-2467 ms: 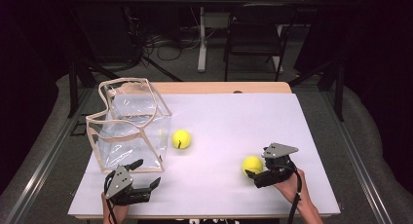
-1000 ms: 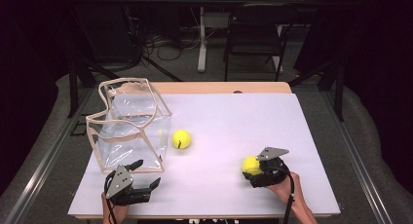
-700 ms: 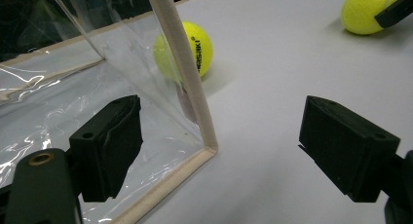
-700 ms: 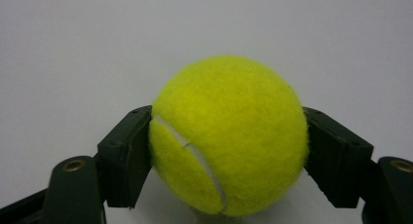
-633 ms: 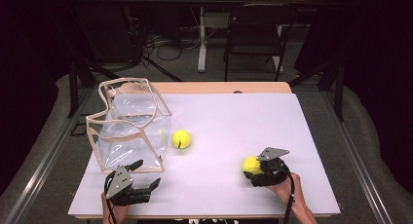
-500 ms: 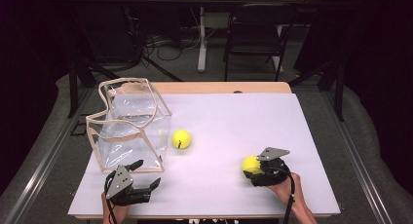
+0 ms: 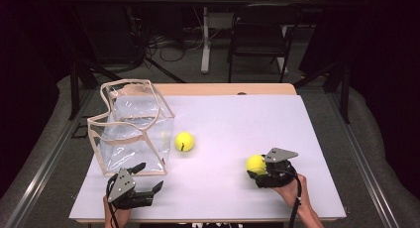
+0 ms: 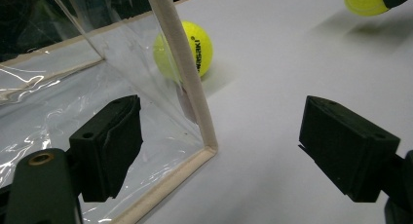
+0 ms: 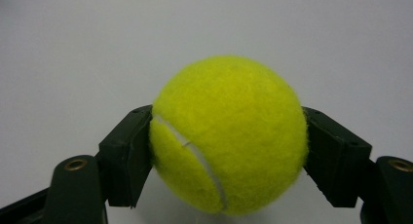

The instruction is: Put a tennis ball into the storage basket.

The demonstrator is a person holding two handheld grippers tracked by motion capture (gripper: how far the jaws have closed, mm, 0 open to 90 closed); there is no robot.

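Now the right gripper has a tennis ball clamped between its two black jaws; the right gripper view shows both pads pressed into the yellow felt on either side of that ball, with the white table behind it. Its jaws have just been closing, and the ball sits between them, gripped. Taking the clear bag as the landmark, this held ball lies well to the right of it and nearer the person, close to the table's front edge. A second tennis ball rests on the table just beside the bag's right wall, apart from the first ball. The left gripper sits in front of the bag, at its near corner, with jaws spread wide and nothing between them. In the left gripper view, the bag's cream-trimmed corner edge stands between those parted jaws without touching either, and the second ball shows partly through the clear plastic beyond it.
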